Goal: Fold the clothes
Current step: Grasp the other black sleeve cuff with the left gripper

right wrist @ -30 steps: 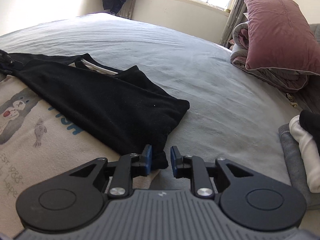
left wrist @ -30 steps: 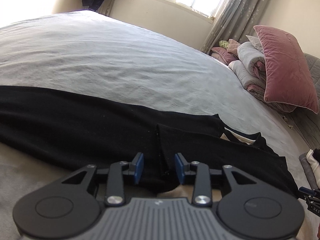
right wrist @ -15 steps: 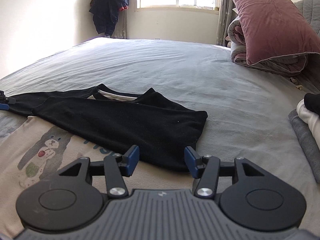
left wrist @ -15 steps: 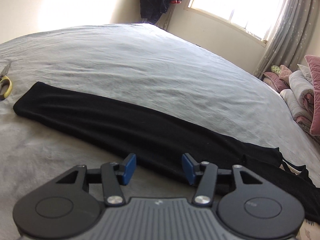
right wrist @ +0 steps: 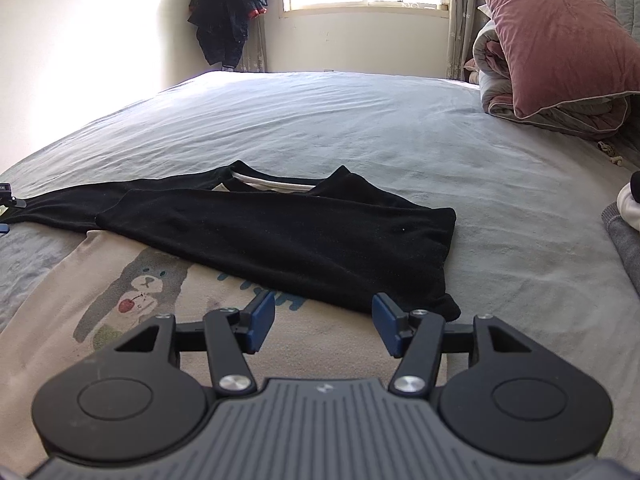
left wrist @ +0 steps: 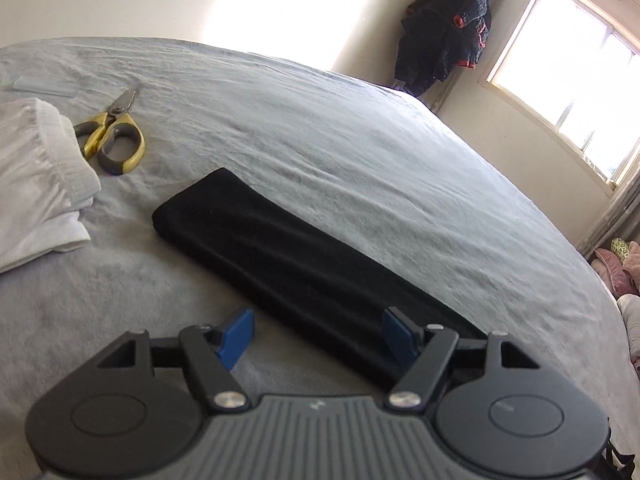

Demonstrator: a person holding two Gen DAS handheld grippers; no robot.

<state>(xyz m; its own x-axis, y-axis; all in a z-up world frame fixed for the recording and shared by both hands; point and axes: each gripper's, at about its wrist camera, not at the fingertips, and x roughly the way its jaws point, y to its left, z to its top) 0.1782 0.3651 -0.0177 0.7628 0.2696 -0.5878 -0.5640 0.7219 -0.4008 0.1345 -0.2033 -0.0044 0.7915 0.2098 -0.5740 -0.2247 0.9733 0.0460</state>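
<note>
Both tongs were spread, nothing pinched | left gripper [left wrist: 318, 334] jaws just opened, black sleeve [left wrist: 280, 256] lying loose ahead between them | right gripper [right wrist: 324, 326] jaws just opened, folded black sleeve [right wrist: 304, 240] released ahead | sleeve fold judged complete

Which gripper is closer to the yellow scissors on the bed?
Left. The left gripper hangs open over the black sleeve, with the scissors just beyond it. The right gripper is by the sweater's folded sleeve; no scissors in its view.

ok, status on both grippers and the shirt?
Left gripper, right gripper open, jaws just widened, empty. Black sleeves folded across cream shirt. Scissors nearby.
</note>
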